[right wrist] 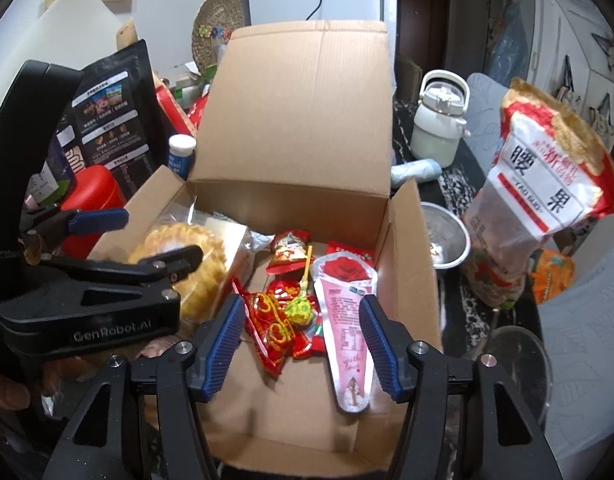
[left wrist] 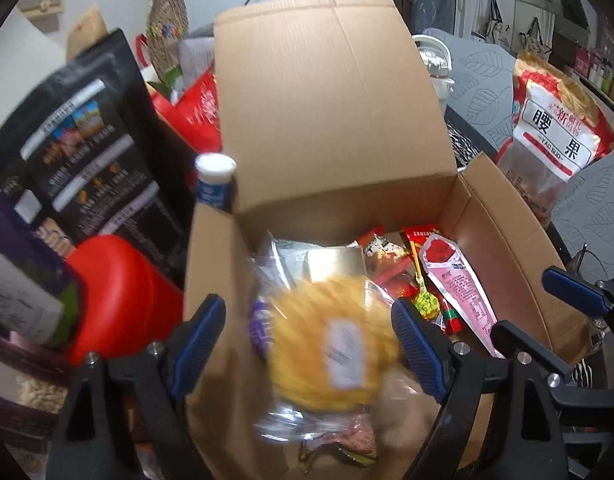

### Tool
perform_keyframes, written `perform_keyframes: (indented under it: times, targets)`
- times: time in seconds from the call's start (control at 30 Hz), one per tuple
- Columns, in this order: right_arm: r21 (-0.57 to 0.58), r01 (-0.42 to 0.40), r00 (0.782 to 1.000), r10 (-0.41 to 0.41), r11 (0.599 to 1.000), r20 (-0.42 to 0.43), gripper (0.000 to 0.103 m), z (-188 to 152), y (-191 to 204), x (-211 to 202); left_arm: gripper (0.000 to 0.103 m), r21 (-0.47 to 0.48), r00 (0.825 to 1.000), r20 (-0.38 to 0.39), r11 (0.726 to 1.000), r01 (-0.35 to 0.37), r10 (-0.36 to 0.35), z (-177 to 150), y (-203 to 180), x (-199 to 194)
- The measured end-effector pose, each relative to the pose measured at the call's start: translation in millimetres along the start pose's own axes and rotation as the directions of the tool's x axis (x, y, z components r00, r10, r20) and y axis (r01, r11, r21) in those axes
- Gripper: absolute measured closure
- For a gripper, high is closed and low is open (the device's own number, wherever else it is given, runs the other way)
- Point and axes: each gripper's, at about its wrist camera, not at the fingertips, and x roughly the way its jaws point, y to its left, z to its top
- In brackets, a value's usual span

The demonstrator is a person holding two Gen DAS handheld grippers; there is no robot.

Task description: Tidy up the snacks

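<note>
Both grippers, left [left wrist: 309, 344] and right [right wrist: 301, 344], gape empty over the cardboard box [right wrist: 407, 240]; tall cashew bag [right wrist: 543, 196] beside it could topple if brushed.

white fridge [right wrist: 323, 0] behind, dark door [right wrist: 423, 28] beside it, pale wall [right wrist: 155, 12] left.

Both pictures are bright enough, with soft indoor light and no hard shadows. The round lens bends everything near the edges, and the corners go black. In the left wrist view the yellow snack bag [left wrist: 331, 344] at 6 o'clock is smeared with blur, and shiny foil above it glares white. The right wrist view is sharper, with the cardboard box [right wrist: 307, 120] clear.
</note>
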Motion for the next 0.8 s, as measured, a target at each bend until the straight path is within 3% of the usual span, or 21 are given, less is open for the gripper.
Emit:
perform_keyframes:
  times: [0.43,0.7,0.8]
  targets:
    - [-0.001,0.028,0.995,-0.028,1.0,0.096,0.043,6,5,-54,0.017,-0.005,0.995,0.101,1.0,0.01,-0.009,-10,0,-62]
    - [-0.004,0.04,0.983,-0.039,0.999,0.178,0.043,5,12,-101,0.017,-0.018,0.975,0.218,0.998,-0.052,0.054,-19,8,-126]
    - [-0.008,0.05,0.977,-0.047,0.999,0.21,0.04,2,16,-120,0.017,-0.027,0.967,0.253,0.999,-0.031,0.037,-26,13,-145]
